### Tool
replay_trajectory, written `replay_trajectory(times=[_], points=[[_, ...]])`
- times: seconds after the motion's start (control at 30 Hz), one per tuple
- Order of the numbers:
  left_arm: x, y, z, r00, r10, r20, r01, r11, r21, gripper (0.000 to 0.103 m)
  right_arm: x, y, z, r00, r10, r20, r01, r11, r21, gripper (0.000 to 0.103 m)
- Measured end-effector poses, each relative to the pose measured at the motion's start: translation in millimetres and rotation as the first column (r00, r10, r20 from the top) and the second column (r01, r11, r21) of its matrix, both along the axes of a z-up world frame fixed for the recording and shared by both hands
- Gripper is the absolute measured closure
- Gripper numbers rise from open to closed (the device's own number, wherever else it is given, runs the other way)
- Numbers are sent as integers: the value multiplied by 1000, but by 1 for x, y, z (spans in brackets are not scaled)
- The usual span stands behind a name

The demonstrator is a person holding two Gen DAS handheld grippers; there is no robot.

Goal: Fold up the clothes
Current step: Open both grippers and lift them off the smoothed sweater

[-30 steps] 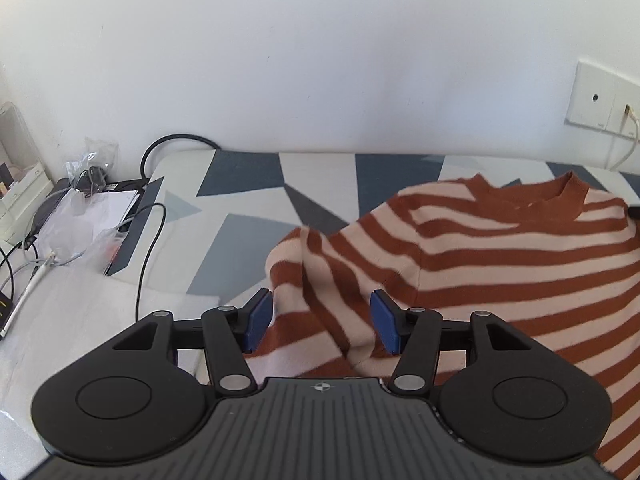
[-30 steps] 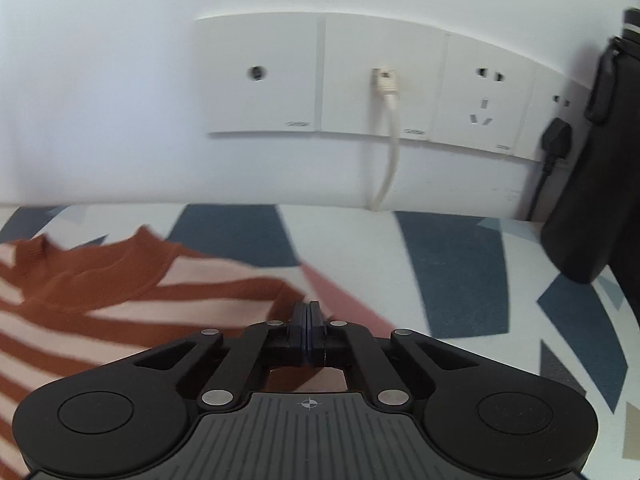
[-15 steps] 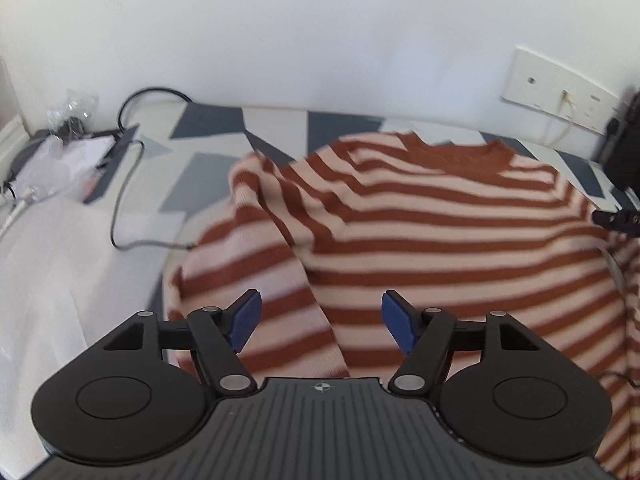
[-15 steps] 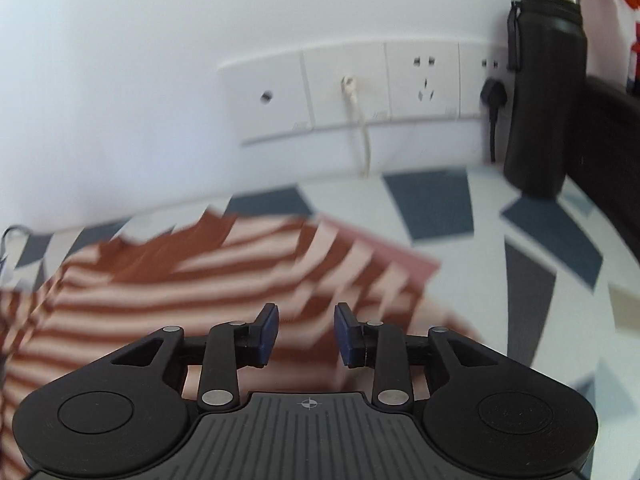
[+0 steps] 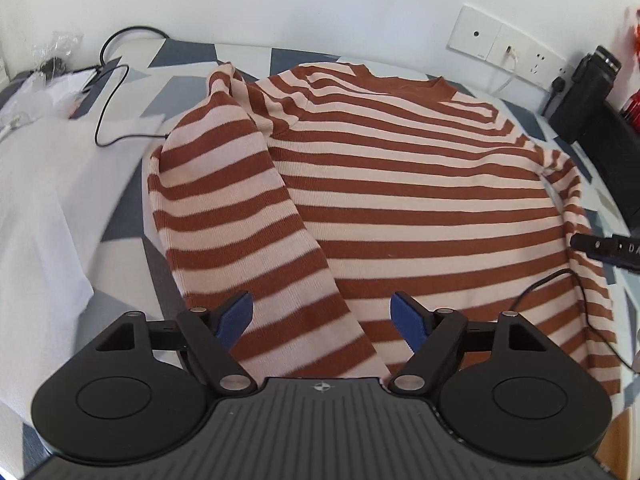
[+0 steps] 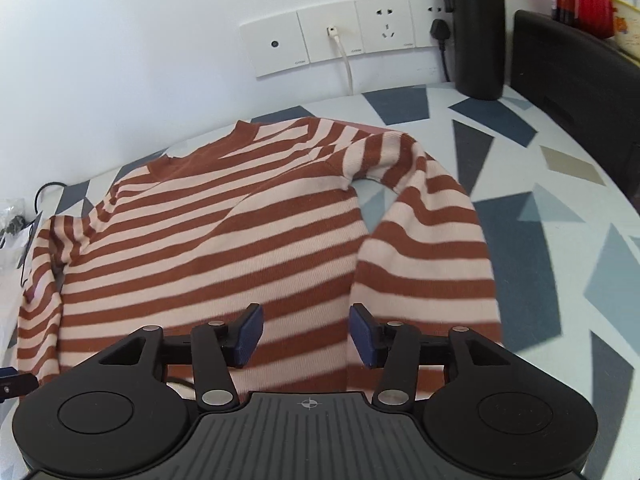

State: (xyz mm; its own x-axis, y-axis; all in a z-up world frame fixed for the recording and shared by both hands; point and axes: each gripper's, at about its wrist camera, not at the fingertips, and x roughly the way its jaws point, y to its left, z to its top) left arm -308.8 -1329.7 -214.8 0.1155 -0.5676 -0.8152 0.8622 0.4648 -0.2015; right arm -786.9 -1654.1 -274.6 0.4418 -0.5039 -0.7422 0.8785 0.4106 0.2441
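Observation:
A rust-and-cream striped sweater (image 5: pixel 400 184) lies flat on the patterned table, collar toward the wall. Its left sleeve (image 5: pixel 240 220) lies folded down along the body. My left gripper (image 5: pixel 323 320) hovers above the sweater's lower part, its jaws opening, blue pads clear of the cloth. In the right wrist view the sweater (image 6: pixel 208 240) fills the middle and its right sleeve (image 6: pixel 432 248) runs down the right side. My right gripper (image 6: pixel 306 336) hangs over the gap between body and sleeve, its jaws opening with nothing pinched.
White cloth (image 5: pixel 44 208) and a black cable (image 5: pixel 108 92) lie left of the sweater. Wall sockets (image 6: pixel 340 40), a black bottle (image 6: pixel 476 28) and a dark box (image 6: pixel 580 92) stand at the back right. A black device with a cable (image 5: pixel 604 248) lies at the sweater's right edge.
Both grippers have pulled back from the wall toward the table's near side, so the whole sweater now shows. The right gripper went from shut to open, and the left jaws spread wider.

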Motion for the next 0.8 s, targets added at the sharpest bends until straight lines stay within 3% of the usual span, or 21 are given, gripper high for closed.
replay_trajectory(times=[0.2,0.4,0.6,0.8], points=[[10,35,6,1000,14,-8,-14,1000,-10,25,-40,33,23,996,-84,39,85,996,-34,58],[2,59,-2,999,-45,-5,45,999,4,25,-74,66,32,989,-142,42,145,988,-57,58],[-20,68,-19,993,-114,-27,114,993,3,25,-88,99,19,989,-149,-13,148,989,-20,58],[-23,75,-27,993,-108,-46,109,994,19,25,-94,103,-11,977,-193,-86,196,980,31,59]])
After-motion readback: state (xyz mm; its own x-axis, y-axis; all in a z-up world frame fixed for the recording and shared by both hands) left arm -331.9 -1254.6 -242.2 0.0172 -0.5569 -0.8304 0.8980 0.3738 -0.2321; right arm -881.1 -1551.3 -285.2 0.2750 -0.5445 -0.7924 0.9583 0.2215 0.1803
